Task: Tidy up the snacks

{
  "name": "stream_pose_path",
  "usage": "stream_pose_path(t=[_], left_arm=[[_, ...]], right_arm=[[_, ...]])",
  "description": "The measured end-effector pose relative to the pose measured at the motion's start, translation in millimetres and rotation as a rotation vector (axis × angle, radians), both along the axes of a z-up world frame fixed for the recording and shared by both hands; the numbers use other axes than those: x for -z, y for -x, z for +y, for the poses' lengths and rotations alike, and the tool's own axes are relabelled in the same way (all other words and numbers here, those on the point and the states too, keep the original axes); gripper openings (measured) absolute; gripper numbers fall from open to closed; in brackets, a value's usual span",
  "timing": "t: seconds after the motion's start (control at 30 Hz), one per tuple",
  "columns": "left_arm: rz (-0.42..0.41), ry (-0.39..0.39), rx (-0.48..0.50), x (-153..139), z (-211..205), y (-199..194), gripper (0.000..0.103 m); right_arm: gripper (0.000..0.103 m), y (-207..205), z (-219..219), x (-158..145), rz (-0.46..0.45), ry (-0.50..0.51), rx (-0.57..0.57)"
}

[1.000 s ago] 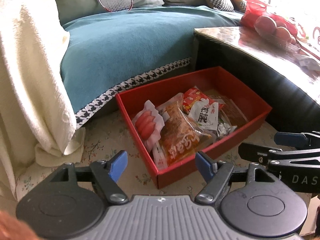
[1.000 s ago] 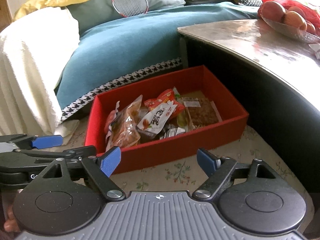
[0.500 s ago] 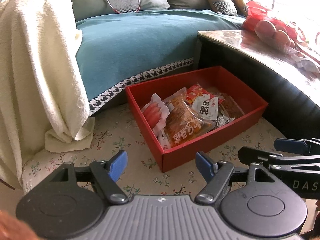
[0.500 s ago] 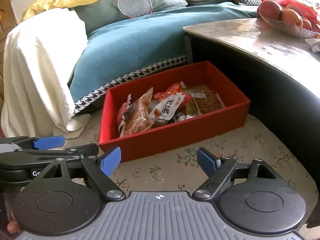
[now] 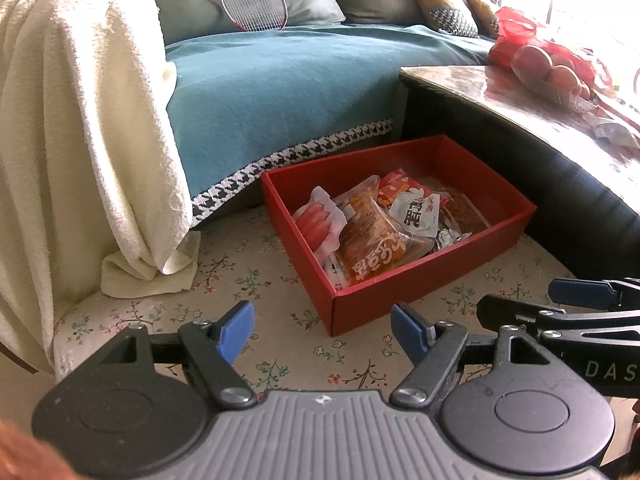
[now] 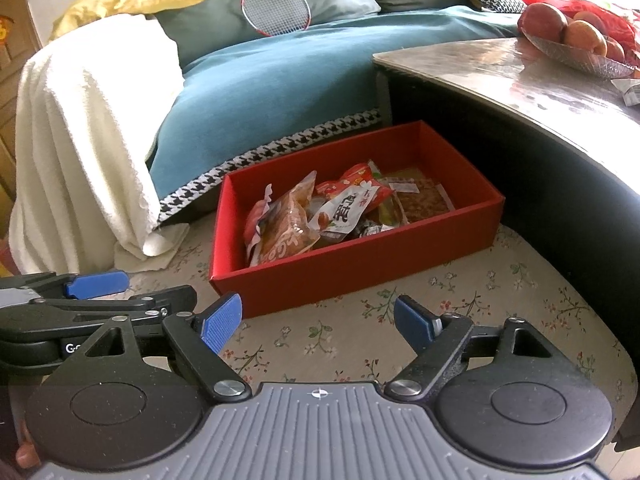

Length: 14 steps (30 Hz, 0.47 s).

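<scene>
Both the left gripper and right gripper gape wide and empty near the red box of snack packets.

Red box: matt card, smooth walls. Snack packets inside: glossy crinkled plastic film. Floor covering: matt floral cloth. Towel: rough cream terry. Sofa cover: matt teal fabric with woven houndstooth hem. Table: top polished, reflective, stone-like; side dark, ribbed. Fruit dish: clear cut glass.
</scene>
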<state>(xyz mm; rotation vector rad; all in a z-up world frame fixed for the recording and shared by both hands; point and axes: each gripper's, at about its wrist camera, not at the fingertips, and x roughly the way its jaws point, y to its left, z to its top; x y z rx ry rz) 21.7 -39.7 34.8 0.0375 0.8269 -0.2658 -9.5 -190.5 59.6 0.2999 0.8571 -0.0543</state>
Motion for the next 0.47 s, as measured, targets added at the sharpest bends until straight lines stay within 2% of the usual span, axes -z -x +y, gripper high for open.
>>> stream_pose_path(t=[0.23, 0.47], left_arm=[[-0.039, -0.013, -0.001, -3.2, 0.8, 7.4, 0.068], [-0.04, -0.015, -0.002, -4.0, 1.6, 10.1, 0.068]], right_arm=[[0.088, 4.5, 2.3, -2.4, -0.007, -0.002, -0.004], [0.089, 6.1, 1.8, -3.5, -0.012, 0.001, -0.001]])
